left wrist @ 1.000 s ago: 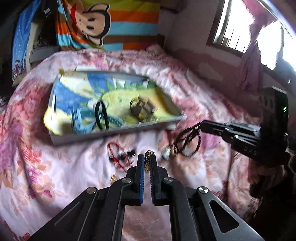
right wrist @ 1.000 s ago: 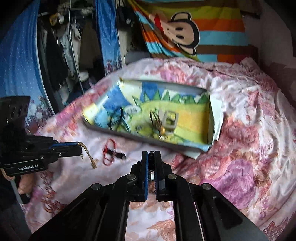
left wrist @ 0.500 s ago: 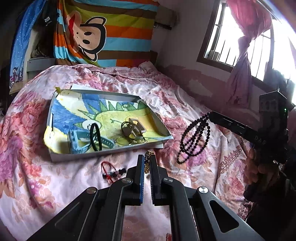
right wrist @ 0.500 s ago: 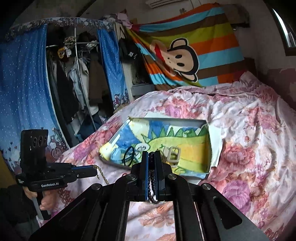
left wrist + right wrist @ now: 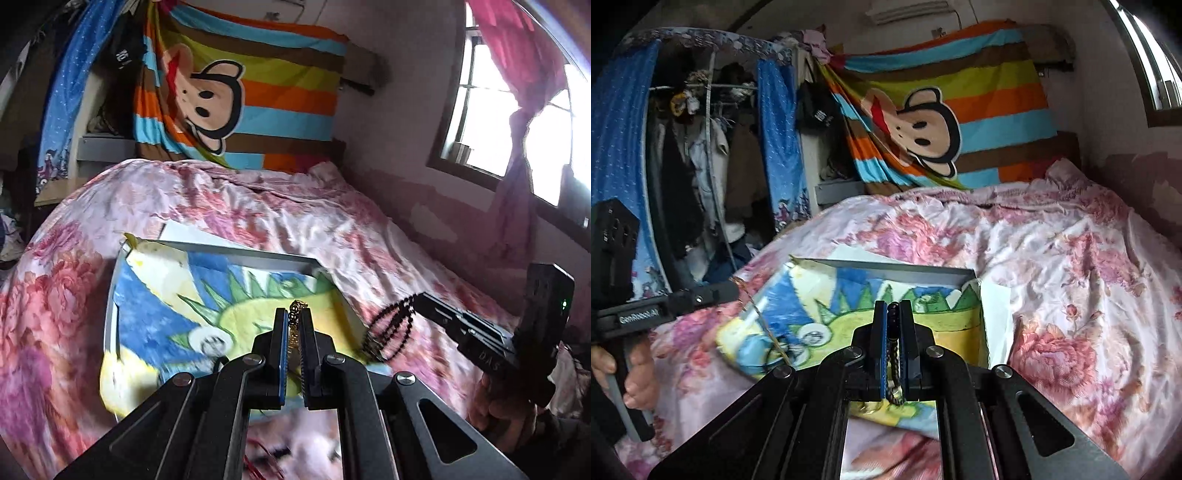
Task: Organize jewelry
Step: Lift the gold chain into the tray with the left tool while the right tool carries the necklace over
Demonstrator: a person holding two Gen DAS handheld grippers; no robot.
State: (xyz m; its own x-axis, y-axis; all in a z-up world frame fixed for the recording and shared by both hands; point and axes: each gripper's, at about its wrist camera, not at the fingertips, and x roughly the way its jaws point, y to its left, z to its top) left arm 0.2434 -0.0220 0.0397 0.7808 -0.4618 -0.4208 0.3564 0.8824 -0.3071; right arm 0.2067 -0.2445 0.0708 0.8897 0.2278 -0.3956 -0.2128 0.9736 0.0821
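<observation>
Gold chain [image 5: 294, 325] pinched in my left gripper [image 5: 293, 334], black beads [image 5: 894, 332] in my right gripper [image 5: 894, 339]; both lifted off bedspread [image 5: 1071, 295], now nearer tray [image 5: 894, 271] for drop.

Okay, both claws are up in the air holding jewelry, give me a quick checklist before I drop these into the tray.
1. Left claw clamped on the gold chain: ok, chain sits between the pads.
2. Right claw clamped on the black bead necklace: ok, beads hang from its tips.
3. Tray in reach ahead of both claws: ok.
4. Gold chain hanging over the tray: ok in the right wrist view.
5. Bead necklace over the tray: not ok, it dangles just past the tray's right edge.
6. Free landing spot in the tray: cannot tell, the near part is hidden by the claws.
</observation>
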